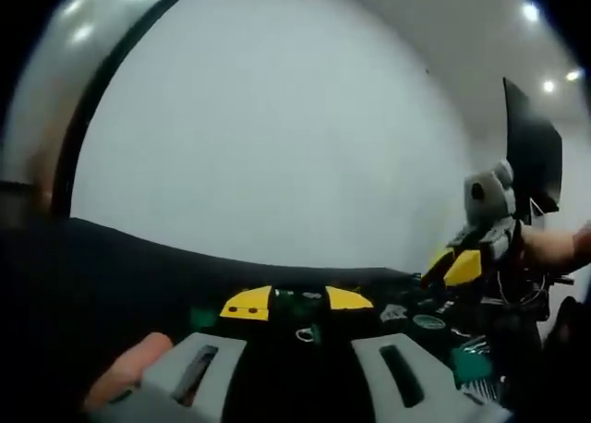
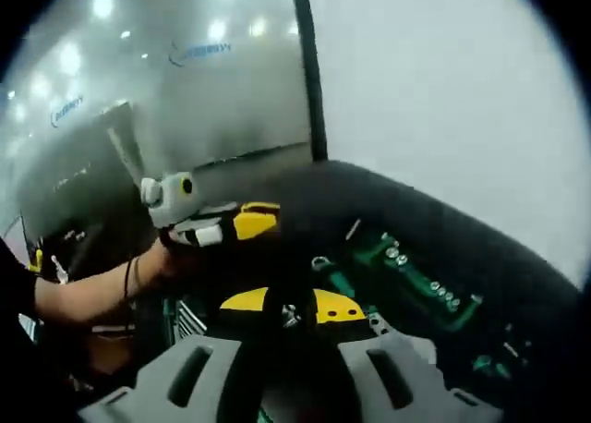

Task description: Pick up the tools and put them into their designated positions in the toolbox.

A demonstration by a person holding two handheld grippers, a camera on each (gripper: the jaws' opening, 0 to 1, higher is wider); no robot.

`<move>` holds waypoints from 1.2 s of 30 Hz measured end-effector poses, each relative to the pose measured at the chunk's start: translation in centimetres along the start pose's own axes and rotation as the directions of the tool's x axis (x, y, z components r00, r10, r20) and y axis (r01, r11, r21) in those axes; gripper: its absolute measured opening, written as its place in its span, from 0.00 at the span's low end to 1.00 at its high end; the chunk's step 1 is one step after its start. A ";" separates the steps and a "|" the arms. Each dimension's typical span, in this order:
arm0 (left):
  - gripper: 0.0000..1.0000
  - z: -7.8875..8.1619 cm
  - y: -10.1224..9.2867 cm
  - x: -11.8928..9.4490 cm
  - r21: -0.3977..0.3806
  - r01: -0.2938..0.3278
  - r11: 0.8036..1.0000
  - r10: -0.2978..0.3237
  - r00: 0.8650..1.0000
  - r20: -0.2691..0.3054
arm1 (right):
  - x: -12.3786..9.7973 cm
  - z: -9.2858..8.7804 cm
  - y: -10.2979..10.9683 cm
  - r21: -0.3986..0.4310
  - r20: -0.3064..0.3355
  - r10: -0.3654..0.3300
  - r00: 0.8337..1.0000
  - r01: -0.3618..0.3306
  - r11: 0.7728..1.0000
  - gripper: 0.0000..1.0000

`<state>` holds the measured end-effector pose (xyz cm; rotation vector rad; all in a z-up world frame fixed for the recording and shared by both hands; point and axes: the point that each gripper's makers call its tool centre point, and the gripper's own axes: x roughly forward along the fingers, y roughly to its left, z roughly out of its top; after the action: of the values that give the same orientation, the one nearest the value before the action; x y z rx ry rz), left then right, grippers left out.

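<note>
Landmark: the open toolbox, a black case with green inserts, lay on a dark worktop in front of a white wall.

Left gripper: the left gripper was low before the toolbox; its grey fingers stood apart with nothing between them. Yellow tips showed just beyond them, over the near part of the toolbox. In the right gripper view the same gripper came in from the left, held by a hand, above the left side of the toolbox.

Right gripper: the right gripper pointed at the toolbox; its fingers were apart. A dark blurred shape lay between them and I cannot tell what it was. In the left gripper view this gripper hung over the right end of the toolbox.

Tools: a row of small metal sockets sat in a green insert inside the toolbox, right of its middle. Other small pieces near the toolbox front were too blurred to name.

Background: a dark monitor stood beyond the right end of the toolbox.
</note>
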<state>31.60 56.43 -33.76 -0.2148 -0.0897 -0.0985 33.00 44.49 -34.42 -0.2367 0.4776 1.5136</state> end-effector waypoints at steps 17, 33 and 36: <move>0.17 -0.9 0.1 0.2 0.051 -0.001 0.999 0.003 0.999 -0.037 | 4.5 -4.9 -0.7 0.198 -0.089 0.045 0.995 -0.026 0.980 0.06; 0.17 -1.4 -0.1 0.3 0.086 0.003 0.996 0.002 0.998 -0.060 | 3.5 -5.2 0.4 0.165 -0.073 0.110 0.991 -0.096 0.982 0.09; 0.17 -1.4 0.0 0.3 0.089 0.004 0.996 0.002 0.998 -0.062 | 3.2 -5.3 0.5 0.119 -0.057 0.116 0.992 -0.109 0.987 0.08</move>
<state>31.98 56.09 -35.09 -0.1225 -0.0325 -0.1016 31.66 45.07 -40.43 -0.1703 0.6368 1.5861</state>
